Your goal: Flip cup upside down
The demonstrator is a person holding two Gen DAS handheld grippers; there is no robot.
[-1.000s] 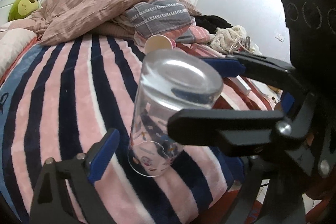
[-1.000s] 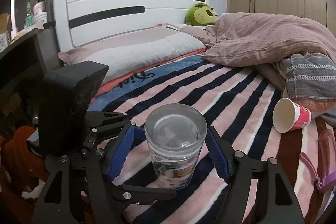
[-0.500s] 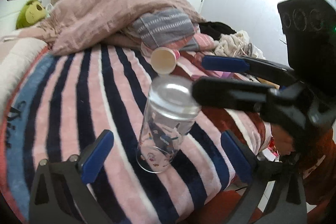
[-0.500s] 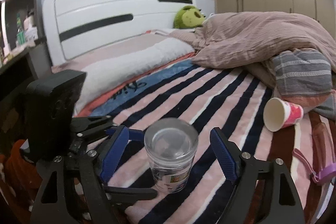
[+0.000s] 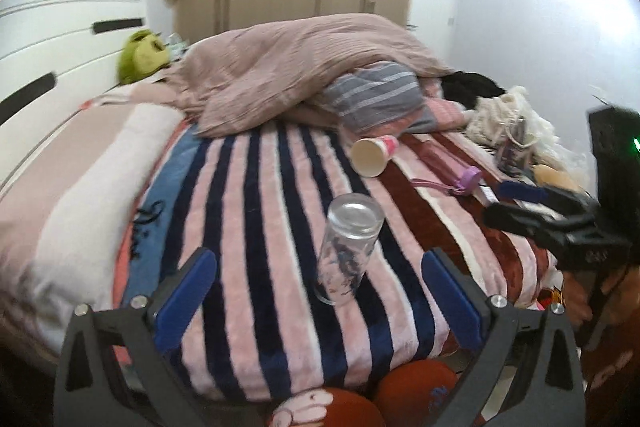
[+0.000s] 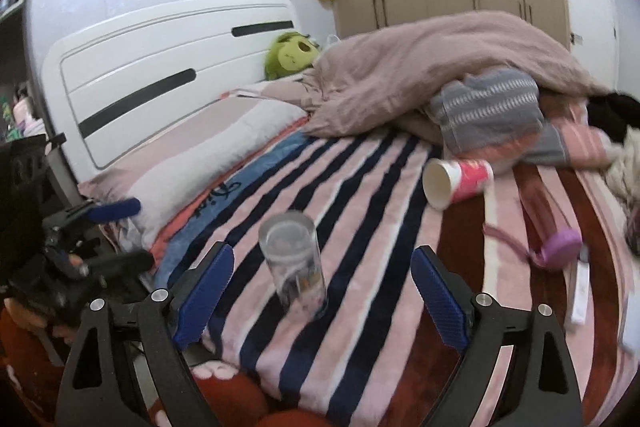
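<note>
Left tool (image 5: 318,293) spread wide, gripping nothing. Right tool (image 6: 322,297) likewise spread wide, pads (image 6: 204,293) bare.

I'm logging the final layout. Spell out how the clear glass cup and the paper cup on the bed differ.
The glass cup stands on end, base up and mouth down on the striped blanket; the paper cup lies on its side, mouth open toward the cameras. The glass cup is transparent with printed pictures; the paper cup is opaque, pink outside and cream inside. The glass cup sits near the bed's edge; the paper cup lies farther in. Neither is held by a tool.
</note>
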